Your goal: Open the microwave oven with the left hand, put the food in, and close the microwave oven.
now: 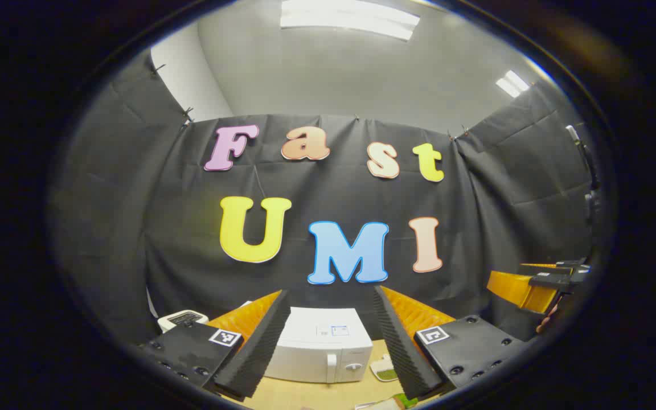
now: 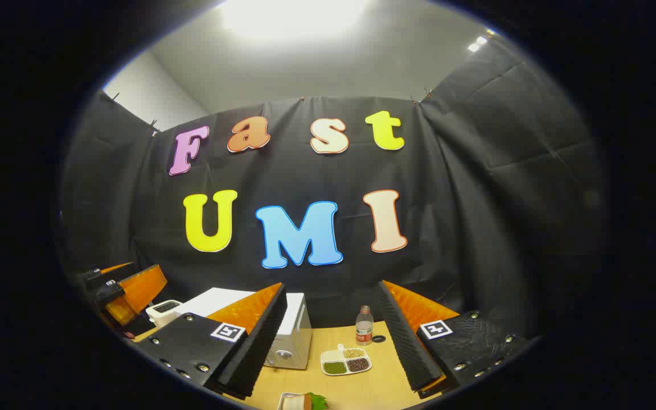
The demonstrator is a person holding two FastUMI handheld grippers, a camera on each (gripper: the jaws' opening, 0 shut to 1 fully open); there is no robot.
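Between the spread, empty fingers of the left gripper [image 1: 328, 347] stands the closed microwave oven [image 1: 319, 347], rigid and heavy; its vertical handle [image 1: 331, 367] seems the place to hook, while the right gripper [image 2: 331, 347] is also spread and empty.

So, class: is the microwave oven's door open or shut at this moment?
Shut. In the left gripper view the microwave oven shows its door flush with the white front, handle and dial facing us, and the left gripper hangs open, well short of it.

Booth: black cloth wall [image 1: 476, 228] clipped along its top edge, draped on three sides. Plain grey ceiling [image 1: 333, 74] above, rectangular ceiling light panels [image 1: 351, 20] lit. Light wooden counter [image 2: 362, 384] below.
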